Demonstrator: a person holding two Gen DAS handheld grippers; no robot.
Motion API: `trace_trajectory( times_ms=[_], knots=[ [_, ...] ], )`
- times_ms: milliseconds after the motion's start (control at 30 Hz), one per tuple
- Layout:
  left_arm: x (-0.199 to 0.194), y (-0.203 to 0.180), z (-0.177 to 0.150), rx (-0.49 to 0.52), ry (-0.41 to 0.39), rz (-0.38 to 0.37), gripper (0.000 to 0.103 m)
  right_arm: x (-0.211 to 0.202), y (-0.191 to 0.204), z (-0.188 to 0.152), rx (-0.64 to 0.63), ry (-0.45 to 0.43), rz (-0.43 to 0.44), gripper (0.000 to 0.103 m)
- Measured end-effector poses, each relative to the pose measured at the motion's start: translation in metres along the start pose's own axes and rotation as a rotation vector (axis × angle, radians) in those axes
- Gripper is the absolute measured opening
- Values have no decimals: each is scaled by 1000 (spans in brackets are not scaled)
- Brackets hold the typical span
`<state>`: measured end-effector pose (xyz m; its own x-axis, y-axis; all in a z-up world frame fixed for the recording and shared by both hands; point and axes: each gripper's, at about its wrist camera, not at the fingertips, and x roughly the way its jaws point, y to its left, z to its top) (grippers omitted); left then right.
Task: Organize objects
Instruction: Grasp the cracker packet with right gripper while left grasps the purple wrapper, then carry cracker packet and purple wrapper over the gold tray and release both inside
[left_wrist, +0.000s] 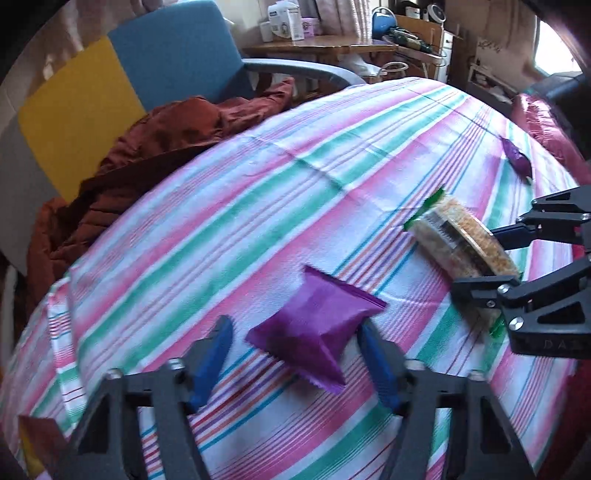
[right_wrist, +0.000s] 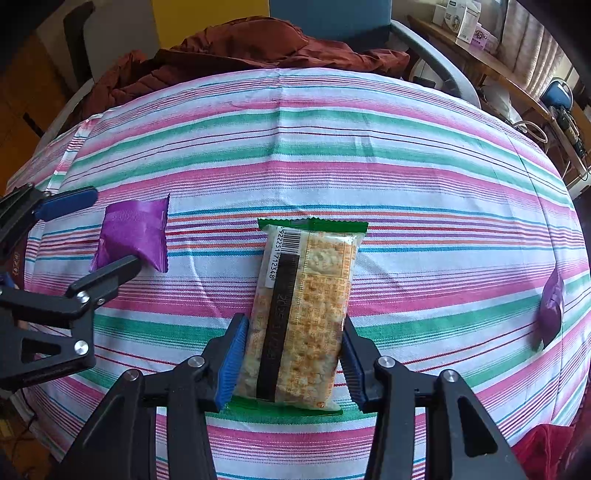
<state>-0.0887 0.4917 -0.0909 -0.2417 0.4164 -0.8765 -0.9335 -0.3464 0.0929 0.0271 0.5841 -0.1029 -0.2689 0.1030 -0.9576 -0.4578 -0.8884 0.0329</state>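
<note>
Nearest the right wrist camera, the right tool (right_wrist: 293, 350) has its blue ribbed pads pressed against both long sides of the clear rice-cracker packet with green crimped ends (right_wrist: 301, 310), so it looks closed on the lower half of that packet, which lies lengthwise on the pink, green and white striped cloth (right_wrist: 332, 155) covering the bench. In the left wrist view, the left tool (left_wrist: 295, 350) stands wide apart around the small purple foil pillow sachet (left_wrist: 314, 332): the right-hand pad is at or touching the sachet's edge, the left-hand pad has a clear gap, so nothing is gripped there yet. The sachet rests flat on the cloth, near the cracker packet but apart from it. Farther out, a second purple foil sachet (left_wrist: 517, 160) lies alone near the cloth's far right edge, well apart from both tools. Beyond the bench, a rust-red quilted garment (left_wrist: 147, 147) is heaped against a blue upholstered armchair (left_wrist: 177, 51). The step in hand seems to be a paired pickup. Next, the left tool would need to close squarely on the sachet's puffed middle, since slick foil could slip out, and then both items could be lifted and gathered together, perhaps toward the lone sachet.
</note>
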Motion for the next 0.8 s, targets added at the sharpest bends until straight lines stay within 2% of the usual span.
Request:
trace_trajectory(
  times_ms=[133, 233, 400, 567, 700, 800],
  knots=[
    [1, -4, -7, -42, 2, -40, 52, 2, 2, 0, -7, -8, -3, 49],
    [-8, -8, -22, -131, -7, -63, 52, 0, 6, -2, -23, -24, -13, 48],
    [-30, -22, -57, -208, -23, -31, 52, 1, 10, -3, -45, -41, -7, 47],
    [-51, -28, -96, -267, -43, 8, 52, 0, 28, -6, -113, -47, 52, 47],
    [-56, -25, -107, -293, -52, 13, 52, -3, 52, -9, -203, -52, 74, 47],
    [-56, -27, -107, -290, -61, 21, 52, 1, 56, -6, -220, -59, 71, 47]
  ],
)
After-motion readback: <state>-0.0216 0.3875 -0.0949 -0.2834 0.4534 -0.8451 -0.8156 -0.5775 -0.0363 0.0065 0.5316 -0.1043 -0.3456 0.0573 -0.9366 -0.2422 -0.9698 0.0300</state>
